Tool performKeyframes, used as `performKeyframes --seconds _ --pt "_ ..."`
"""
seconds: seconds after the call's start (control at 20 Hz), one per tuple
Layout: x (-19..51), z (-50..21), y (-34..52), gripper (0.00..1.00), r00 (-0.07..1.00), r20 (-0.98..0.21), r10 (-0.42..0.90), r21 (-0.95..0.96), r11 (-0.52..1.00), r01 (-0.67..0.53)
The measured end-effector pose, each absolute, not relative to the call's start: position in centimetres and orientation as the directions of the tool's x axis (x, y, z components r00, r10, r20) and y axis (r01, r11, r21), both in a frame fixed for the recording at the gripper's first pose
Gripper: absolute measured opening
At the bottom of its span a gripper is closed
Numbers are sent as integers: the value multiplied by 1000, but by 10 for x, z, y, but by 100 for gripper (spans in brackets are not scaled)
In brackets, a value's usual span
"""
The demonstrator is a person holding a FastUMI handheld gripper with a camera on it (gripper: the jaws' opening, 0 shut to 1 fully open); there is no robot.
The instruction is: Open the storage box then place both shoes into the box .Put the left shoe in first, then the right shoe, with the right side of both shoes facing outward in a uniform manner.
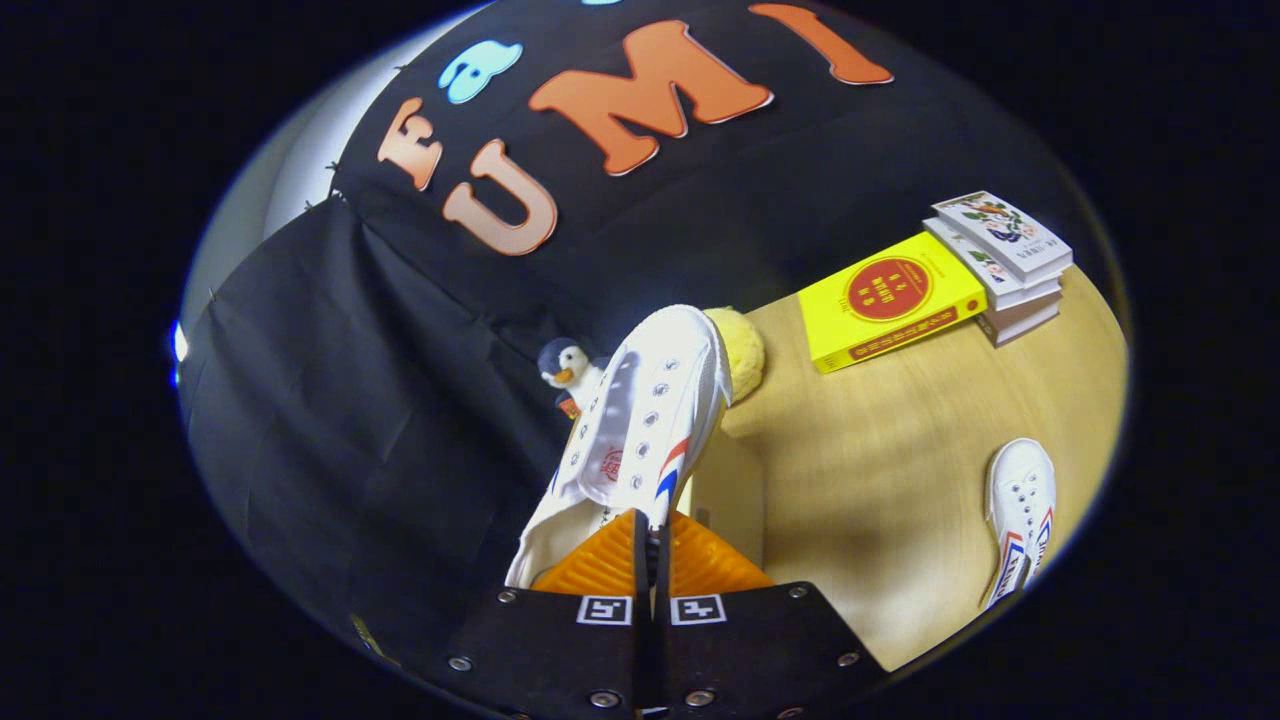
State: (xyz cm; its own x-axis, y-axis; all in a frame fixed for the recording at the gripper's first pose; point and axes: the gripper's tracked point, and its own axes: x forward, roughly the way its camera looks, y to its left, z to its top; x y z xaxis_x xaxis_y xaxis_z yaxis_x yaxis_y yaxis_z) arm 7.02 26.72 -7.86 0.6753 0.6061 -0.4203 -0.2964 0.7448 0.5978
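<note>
Books (pixel 1000 262) are sitting stacked on the wooden table (pixel 880 480), far ahead of the gripper and off to its right, with a yellow book (pixel 890 300) lying flat just beside the stack on the gripper's side. Nearer in, a yellow fuzzy ball (pixel 742 350) is resting on the table just beyond the toe of the held shoe, and a small toy penguin (pixel 565 372) is standing to the left of that shoe, against the black cloth wall (pixel 380 400). Nothing is lying between the fingers and the held shoe.

The gripper (pixel 652 535) is pointing forward and somewhat downward over the near left part of the table, its two fingers pressed nearly together and pinching the rim of the white shoe (pixel 645 420) at its heel end. That shoe is hanging off the table surface, toe pointing away from the gripper, laced top facing up and to the left, the red and blue stripe on its side facing right, just ahead of the fingertips. A pale flat panel (pixel 728 500) is showing directly under and to the right of the held shoe; whether it is part of the storage box cannot be told.

The second white shoe (pixel 1020 510) is lying on the table well to the right of the gripper, apart from everything else, toe pointing away and striped heel end nearest.
</note>
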Motion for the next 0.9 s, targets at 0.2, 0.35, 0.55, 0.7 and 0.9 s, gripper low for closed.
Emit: performKeyframes --seconds 0.2,0.35,0.55,0.7,0.9 --pt "66 -99 332 0 621 -484 616 579 758 -301" --pt "68 -121 369 0 601 -546 584 530 796 -293" --pt "66 -149 400 0 578 -610 543 444 837 -319" --pt "70 -157 399 0 599 -625 501 394 864 -313" --pt "66 -162 400 0 595 -629 500 379 866 -327"
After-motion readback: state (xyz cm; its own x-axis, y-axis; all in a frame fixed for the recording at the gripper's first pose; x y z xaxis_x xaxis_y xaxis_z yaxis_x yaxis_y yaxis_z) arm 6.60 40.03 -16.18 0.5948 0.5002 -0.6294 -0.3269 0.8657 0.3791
